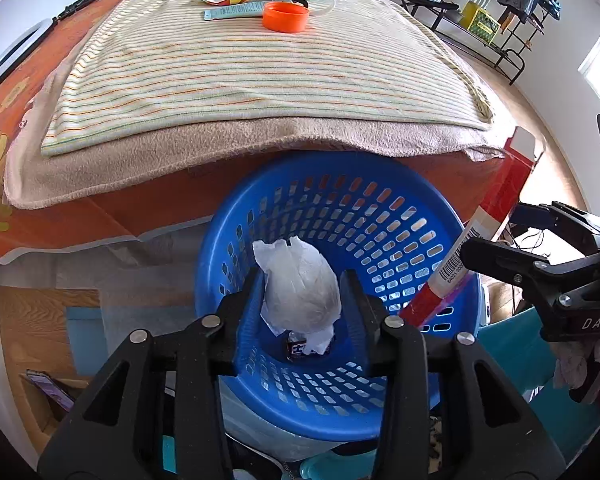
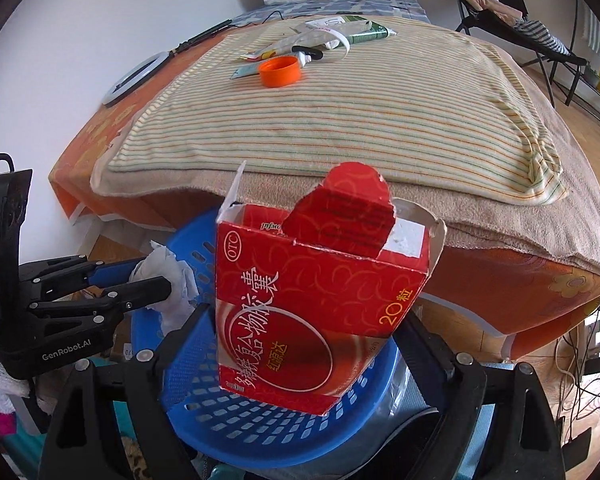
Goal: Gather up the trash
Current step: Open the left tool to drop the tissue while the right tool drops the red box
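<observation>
Both tools are matte black plastic with angular, triangular-cutout linkage arms joined by round silver pivot screws. The left gripper (image 1: 302, 300) has long black fingers (image 1: 358, 300) lined on the inside with blue pads, and in the right wrist view its body carries white "GenRobot.AI" lettering and a black cable looping from its top. The right gripper (image 1: 466, 254) shows small silver screws along its fingers and white letters "DAS" on its side.

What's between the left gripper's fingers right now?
A crumpled white tissue sits between the left gripper fingers, over the blue basket; the left wrist view shows it.
</observation>
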Demonstrator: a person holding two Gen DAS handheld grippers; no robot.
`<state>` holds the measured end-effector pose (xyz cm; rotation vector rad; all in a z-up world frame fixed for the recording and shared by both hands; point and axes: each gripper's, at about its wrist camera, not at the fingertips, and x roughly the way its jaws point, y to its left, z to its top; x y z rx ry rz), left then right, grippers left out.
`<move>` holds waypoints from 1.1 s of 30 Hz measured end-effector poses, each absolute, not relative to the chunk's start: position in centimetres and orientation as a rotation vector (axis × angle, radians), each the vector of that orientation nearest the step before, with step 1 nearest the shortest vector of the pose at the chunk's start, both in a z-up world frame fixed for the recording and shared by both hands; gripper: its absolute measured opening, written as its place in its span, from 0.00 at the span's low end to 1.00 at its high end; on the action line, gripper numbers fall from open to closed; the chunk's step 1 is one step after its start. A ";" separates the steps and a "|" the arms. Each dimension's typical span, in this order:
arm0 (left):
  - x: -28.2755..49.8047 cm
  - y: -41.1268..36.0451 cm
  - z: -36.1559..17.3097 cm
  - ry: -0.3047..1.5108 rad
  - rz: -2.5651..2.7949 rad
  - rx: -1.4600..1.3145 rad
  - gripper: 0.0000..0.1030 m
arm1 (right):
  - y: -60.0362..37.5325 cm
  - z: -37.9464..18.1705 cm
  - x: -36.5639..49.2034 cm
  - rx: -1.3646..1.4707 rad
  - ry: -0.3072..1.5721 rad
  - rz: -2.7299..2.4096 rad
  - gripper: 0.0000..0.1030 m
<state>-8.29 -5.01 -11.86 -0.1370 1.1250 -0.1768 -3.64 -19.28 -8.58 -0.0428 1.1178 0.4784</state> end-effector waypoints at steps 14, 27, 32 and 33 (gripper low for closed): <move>-8.3 -5.5 -12.1 1.129 -0.162 -0.108 0.59 | -20.1 -9.7 -3.0 0.028 1.185 0.462 0.88; -7.2 -5.0 -10.4 1.095 -0.144 -0.123 0.65 | -20.6 -8.0 -2.6 0.077 1.141 0.463 0.91; -5.8 -4.9 -8.8 1.068 -0.148 -0.128 0.65 | -21.4 -6.4 -1.6 0.143 1.111 0.470 0.92; -5.4 -4.9 -8.4 1.062 -0.147 -0.129 0.65 | -21.6 -6.0 -1.2 0.162 1.108 0.473 0.92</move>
